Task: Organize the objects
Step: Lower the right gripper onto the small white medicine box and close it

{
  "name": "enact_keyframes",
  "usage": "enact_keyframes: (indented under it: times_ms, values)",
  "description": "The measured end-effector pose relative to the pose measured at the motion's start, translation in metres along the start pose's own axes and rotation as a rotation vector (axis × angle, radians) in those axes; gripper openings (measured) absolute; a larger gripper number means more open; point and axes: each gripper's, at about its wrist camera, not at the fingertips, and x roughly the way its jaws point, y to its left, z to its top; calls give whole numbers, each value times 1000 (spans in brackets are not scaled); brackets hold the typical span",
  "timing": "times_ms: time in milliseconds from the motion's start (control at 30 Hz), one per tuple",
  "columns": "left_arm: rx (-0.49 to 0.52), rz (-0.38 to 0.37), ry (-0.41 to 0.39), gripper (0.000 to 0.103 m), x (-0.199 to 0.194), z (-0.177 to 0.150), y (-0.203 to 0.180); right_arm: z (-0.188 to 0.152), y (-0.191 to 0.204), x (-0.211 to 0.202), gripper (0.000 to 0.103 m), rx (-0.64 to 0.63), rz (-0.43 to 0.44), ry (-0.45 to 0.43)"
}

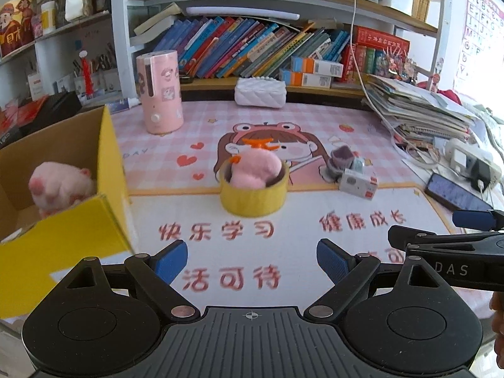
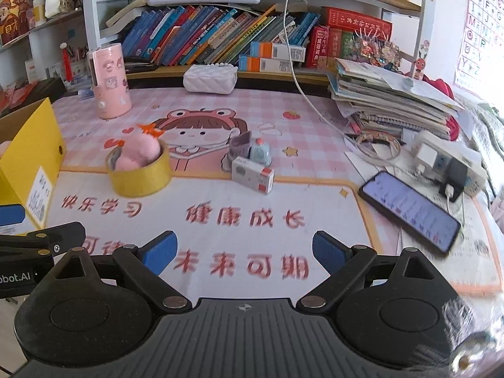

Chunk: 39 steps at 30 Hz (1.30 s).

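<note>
A yellow cardboard box [image 1: 108,163] stands open at the left with a pink plush toy [image 1: 60,187] inside; the box also shows in the right wrist view [image 2: 30,154]. A yellow tape roll [image 1: 253,200] sits mid-mat with a pink plush [image 1: 256,167] with orange parts in its hole, also in the right wrist view [image 2: 140,174]. A small white-and-red box [image 2: 253,174], a purple cup [image 2: 240,143] and a small blue toy [image 2: 260,152] lie to its right. My left gripper [image 1: 251,260] and right gripper [image 2: 244,252] are both open and empty, above the mat's near edge.
A pink cylinder [image 1: 160,91] and a white quilted case [image 1: 260,92] stand at the back. A pile of papers [image 2: 387,97], a charger block [image 2: 441,160] and a dark phone [image 2: 409,209] lie at the right. Bookshelves run behind.
</note>
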Motion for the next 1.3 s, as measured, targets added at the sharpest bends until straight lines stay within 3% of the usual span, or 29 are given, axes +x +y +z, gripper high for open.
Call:
enact_keyframes:
  times_ms: [600, 867, 1167, 1300]
  values:
    - [-63, 83, 21, 91, 53, 37, -14, 44, -29, 76, 83, -57, 53, 21]
    - [-69, 104, 41, 96, 72, 46, -14, 53, -33, 113, 81, -65, 72, 58]
    - [-69, 107, 61, 97, 84, 51, -11, 58, -32, 142, 63, -69, 111, 103]
    - [-69, 111, 63, 97, 87, 52, -11, 57, -33, 149, 44, -58, 135, 128]
